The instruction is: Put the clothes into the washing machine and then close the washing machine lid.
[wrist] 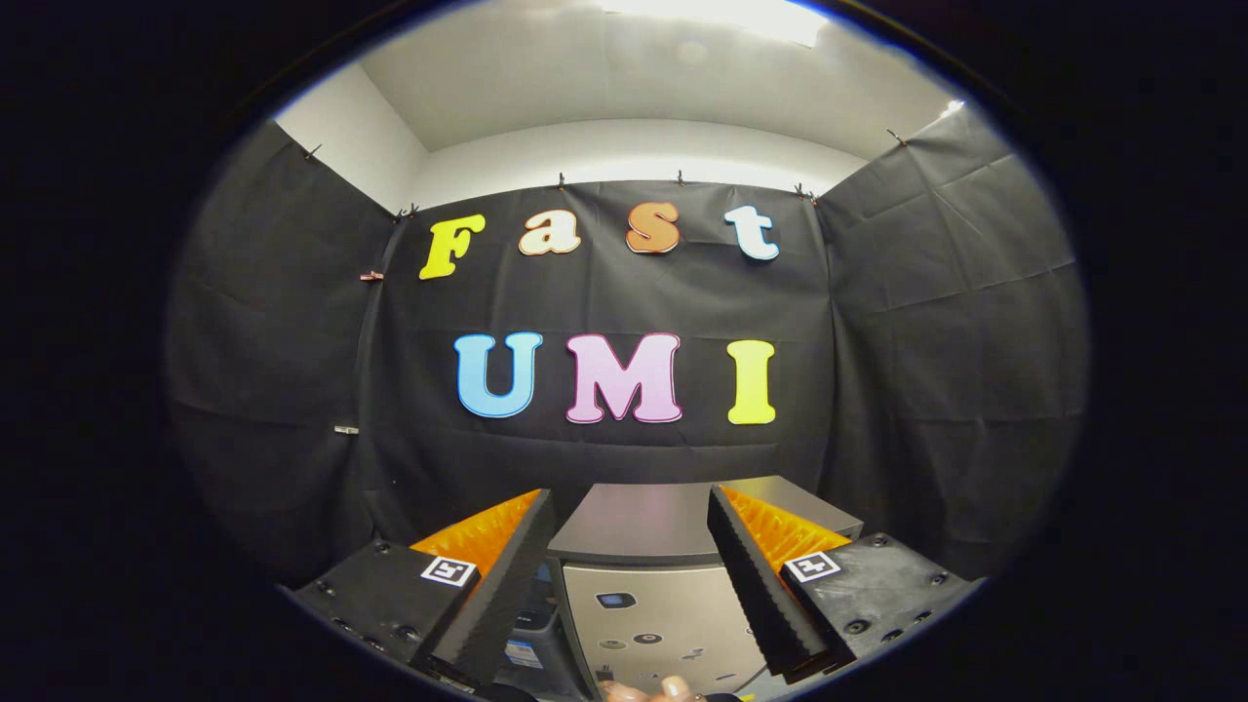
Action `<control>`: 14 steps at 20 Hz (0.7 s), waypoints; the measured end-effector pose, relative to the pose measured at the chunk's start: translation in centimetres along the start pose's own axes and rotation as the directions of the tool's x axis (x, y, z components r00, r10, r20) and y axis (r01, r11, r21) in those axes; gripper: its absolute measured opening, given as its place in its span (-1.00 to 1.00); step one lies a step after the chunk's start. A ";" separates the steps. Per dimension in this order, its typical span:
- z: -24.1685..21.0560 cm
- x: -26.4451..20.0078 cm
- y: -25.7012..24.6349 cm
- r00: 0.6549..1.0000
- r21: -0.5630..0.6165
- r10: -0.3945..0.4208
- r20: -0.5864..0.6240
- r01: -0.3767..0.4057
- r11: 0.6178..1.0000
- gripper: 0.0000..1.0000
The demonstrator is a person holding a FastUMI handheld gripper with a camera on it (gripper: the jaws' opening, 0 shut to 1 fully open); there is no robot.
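Note:
My gripper (629, 522) is open, its two fingers spread wide with nothing between them. Between and just beyond the fingers stands the washing machine (643, 604), a small silver-grey box. Its flat grey lid (643, 522) lies down on top, and its front panel with small dials and a little window faces me. A fingertip of a person's hand (653, 690) shows below the machine's front, between the fingers. I see no clothes.
Black cloth walls (604, 292) close the booth behind the machine and on both sides. A white wall and ceiling show above the cloth. A dark object with a blue label (531, 648) sits left of the machine, behind the left finger.

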State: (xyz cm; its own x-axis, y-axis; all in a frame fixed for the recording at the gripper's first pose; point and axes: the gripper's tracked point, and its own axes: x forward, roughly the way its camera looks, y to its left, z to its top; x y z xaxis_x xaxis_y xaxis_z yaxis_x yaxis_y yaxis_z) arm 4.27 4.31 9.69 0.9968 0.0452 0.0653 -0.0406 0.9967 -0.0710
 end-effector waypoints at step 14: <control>0.4 0.3 0.0 1.000 0.002 0.017 0.013 -0.017 1.000 0.98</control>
State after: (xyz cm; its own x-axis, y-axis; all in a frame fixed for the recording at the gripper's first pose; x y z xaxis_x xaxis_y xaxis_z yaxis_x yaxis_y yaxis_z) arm 4.53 4.31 10.08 0.9950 0.0629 0.0773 -0.0575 0.9959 -0.0704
